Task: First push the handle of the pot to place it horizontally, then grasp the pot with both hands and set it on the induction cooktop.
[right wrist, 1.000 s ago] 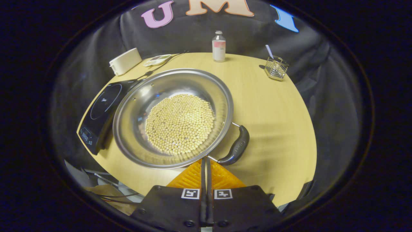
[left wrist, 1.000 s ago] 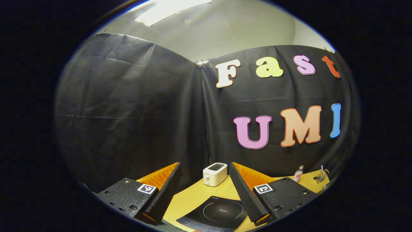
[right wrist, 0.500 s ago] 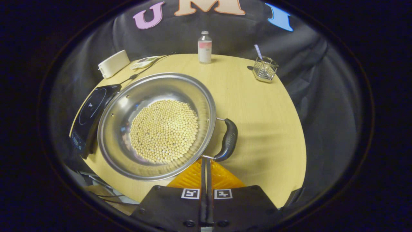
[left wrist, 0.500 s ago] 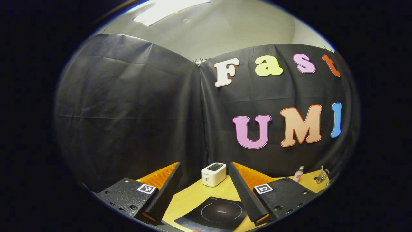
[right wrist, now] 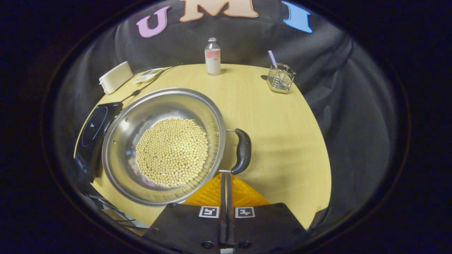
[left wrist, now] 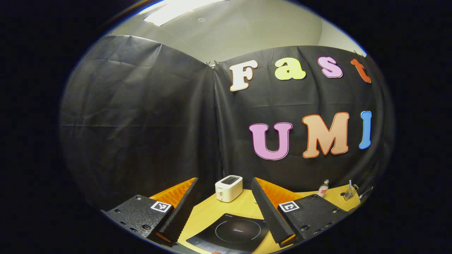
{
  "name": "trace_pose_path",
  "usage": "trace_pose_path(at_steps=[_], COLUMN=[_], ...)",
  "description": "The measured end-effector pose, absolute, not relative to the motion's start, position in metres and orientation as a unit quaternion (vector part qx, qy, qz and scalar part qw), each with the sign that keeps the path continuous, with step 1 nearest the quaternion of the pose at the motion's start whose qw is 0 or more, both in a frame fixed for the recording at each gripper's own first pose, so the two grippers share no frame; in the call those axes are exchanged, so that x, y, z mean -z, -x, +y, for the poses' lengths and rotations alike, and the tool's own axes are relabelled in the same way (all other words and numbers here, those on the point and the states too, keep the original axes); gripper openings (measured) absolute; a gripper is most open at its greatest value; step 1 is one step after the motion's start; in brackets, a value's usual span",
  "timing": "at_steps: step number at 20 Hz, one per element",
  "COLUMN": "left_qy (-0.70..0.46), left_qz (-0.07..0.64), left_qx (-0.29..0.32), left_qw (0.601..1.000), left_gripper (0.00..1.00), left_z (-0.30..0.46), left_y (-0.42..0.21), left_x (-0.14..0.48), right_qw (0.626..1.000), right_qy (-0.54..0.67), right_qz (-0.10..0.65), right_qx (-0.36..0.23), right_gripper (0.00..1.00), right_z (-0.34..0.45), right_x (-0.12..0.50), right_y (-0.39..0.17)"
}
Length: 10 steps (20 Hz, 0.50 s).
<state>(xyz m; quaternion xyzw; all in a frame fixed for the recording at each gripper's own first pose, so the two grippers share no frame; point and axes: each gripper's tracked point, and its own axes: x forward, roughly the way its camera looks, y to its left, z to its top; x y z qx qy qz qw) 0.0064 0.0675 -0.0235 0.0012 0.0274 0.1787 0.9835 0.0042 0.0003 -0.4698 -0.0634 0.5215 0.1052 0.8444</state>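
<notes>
- right gripper: fingers pressed together, holding nothing, tips at the near end of the pot handle.
- handle has swung round since a second ago; the push looks nearly done.
- pot of soybeans lies just ahead-left, beside the induction cooktop.
- left gripper: wide, empty, above the cooktop, toaster beyond.

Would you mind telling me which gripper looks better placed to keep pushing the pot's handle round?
Right, probably. The right gripper, fingers closed, sits at the handle of the pot. The left gripper is open, facing the toaster.
</notes>
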Motion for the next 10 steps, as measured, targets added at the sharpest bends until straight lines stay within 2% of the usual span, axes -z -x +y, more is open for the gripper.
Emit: trace_pose_path(at_steps=[10], left_qy=[0.024], left_qz=[0.084], left_qx=[-0.095], left_qw=[0.992], left_gripper=[0.95], left_z=[0.018], left_y=[-0.046], left_x=[0.068], right_qw=[0.883], right_qy=[0.028], right_qz=[0.465], right_qx=[-0.063], right_gripper=[0.03], right_z=[-0.019], right_x=[0.424], right_y=[-0.022])
